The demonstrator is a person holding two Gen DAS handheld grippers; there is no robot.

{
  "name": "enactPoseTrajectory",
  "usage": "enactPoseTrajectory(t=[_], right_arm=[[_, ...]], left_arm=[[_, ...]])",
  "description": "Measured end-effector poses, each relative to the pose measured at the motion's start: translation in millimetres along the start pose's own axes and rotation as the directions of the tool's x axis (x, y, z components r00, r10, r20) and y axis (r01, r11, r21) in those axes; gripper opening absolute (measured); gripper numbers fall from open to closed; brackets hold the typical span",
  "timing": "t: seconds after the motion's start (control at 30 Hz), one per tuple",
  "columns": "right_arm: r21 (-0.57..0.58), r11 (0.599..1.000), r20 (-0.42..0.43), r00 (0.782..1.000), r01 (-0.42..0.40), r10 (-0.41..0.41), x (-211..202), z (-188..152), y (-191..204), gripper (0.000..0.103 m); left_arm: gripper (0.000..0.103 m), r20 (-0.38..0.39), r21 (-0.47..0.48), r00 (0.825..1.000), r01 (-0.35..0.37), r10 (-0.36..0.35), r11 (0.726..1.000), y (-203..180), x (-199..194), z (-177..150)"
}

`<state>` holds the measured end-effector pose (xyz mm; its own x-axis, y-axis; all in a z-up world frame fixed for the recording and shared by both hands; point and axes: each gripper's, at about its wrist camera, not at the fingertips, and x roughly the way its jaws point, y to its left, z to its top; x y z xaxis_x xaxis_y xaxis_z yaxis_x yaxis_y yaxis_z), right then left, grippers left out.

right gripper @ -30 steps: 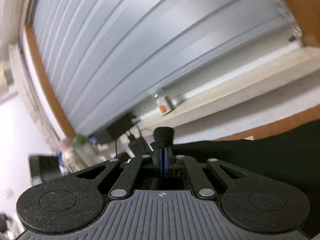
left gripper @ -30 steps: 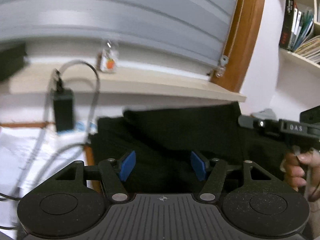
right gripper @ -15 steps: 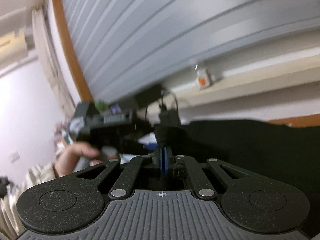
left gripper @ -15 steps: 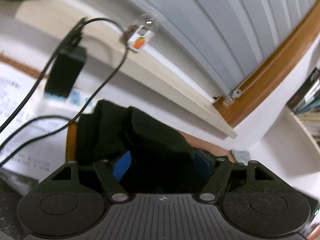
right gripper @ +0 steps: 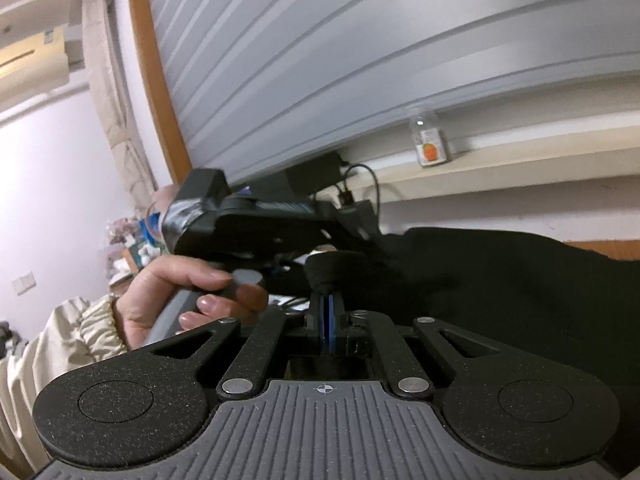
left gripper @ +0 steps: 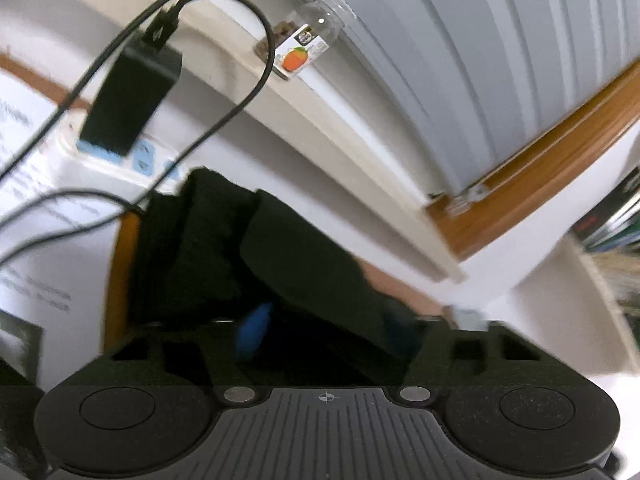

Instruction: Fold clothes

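Note:
A black garment (left gripper: pixel 304 264) lies bunched on the wooden table (left gripper: pixel 116 264), and in the right wrist view the garment (right gripper: pixel 500 276) spreads across to the right. My left gripper (left gripper: pixel 328 332) has a thick fold of the garment between its blue pads (left gripper: pixel 252 332), which stand apart while the jaws are closing. My right gripper (right gripper: pixel 328 312) is shut on a small bulge of the same black cloth. The left gripper (right gripper: pixel 368 236), held by a hand (right gripper: pixel 172 292), shows in the right wrist view, reaching into the cloth just left of my right fingertips.
A small bottle (left gripper: pixel 304 48) with an orange label stands on the window sill below grey blinds. A black adapter (left gripper: pixel 132 96) sits plugged into a power strip with cables looping near the garment. Papers (left gripper: pixel 24 160) lie at the left and a bookshelf (left gripper: pixel 616 232) at the right.
My left gripper has rolled and moved in until the garment fold sits between its pads. The hand with the left gripper came into the right wrist view from the left. The right gripper stayed shut.

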<state>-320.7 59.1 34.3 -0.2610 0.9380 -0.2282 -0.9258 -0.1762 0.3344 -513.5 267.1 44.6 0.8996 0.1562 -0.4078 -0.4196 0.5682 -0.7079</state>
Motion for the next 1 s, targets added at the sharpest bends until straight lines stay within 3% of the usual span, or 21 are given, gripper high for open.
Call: enactPoseTrajectory(t=[0.03, 0.17, 0.33, 0.4, 0.43, 0.5, 0.57, 0.67, 0.73, 0.77, 0.8, 0.87, 1.0], right_arm=[[-0.016, 1.000, -0.006, 1.000, -0.004, 0.004, 4, 1, 4, 0.002], [-0.091, 0.995, -0.015, 0.999, -0.041, 0.040, 15, 10, 31, 0.002], [-0.095, 0.993, -0.068, 0.995, -0.074, 0.068, 40, 2, 44, 0.002], [-0.076, 0.994, -0.132, 0.989, -0.083, 0.073, 50, -7, 42, 0.009], [-0.086, 0.993, -0.136, 0.989, -0.076, 0.064, 42, -9, 38, 0.014], [-0.107, 0.992, -0.138, 0.989, -0.060, 0.045, 24, -14, 30, 0.028], [-0.121, 0.992, -0.125, 0.992, -0.036, 0.020, -3, -19, 10, 0.031], [-0.159, 0.975, -0.048, 0.986, 0.152, -0.162, -81, -27, -38, 0.039], [-0.209, 0.925, -0.008, 0.945, 0.319, -0.328, -134, -36, -70, 0.040], [-0.224, 0.895, -0.004, 0.918, 0.387, -0.398, -157, -42, -80, 0.040], [-0.237, 0.860, 0.000, 0.886, 0.451, -0.464, -179, -48, -89, 0.040], [-0.263, 0.778, 0.011, 0.808, 0.571, -0.590, -224, -60, -108, 0.040], [-0.221, 0.723, -0.030, 0.737, 0.654, -0.676, -279, -82, -139, 0.040]], left_arm=[[0.002, 0.008, 0.021, 1.000, -0.011, 0.011, 1.000, -2, -2, 1], [0.002, 0.079, 0.068, 0.996, 0.033, -0.038, 0.997, -5, -33, 13], [0.003, 0.093, 0.149, 0.986, -0.148, 0.135, 0.978, 0, -38, 10], [0.004, 0.098, 0.171, 0.978, -0.201, 0.186, 0.965, 4, -38, 6], [0.007, 0.106, 0.184, 0.971, -0.230, 0.213, 0.956, 3, -39, 4], [0.026, 0.132, 0.211, 0.954, -0.291, 0.268, 0.933, -3, -41, 3], [0.029, 0.170, 0.240, 0.945, -0.316, 0.280, 0.918, -13, -48, 2], [0.029, 0.215, 0.302, 0.938, -0.329, 0.272, 0.895, -40, -54, 1], [0.036, 0.226, 0.350, 0.942, -0.318, 0.249, 0.881, -62, -50, -1], [0.051, 0.217, 0.382, 0.950, -0.296, 0.226, 0.875, -75, -43, -3], [0.060, 0.198, 0.418, 0.959, -0.269, 0.202, 0.868, -87, -32, -6], [0.059, 0.154, 0.486, 0.974, -0.221, 0.166, 0.845, -113, -7, -12], [0.062, 0.041, 0.577, 0.991, -0.126, 0.126, 0.807, -162, 62, -29]])
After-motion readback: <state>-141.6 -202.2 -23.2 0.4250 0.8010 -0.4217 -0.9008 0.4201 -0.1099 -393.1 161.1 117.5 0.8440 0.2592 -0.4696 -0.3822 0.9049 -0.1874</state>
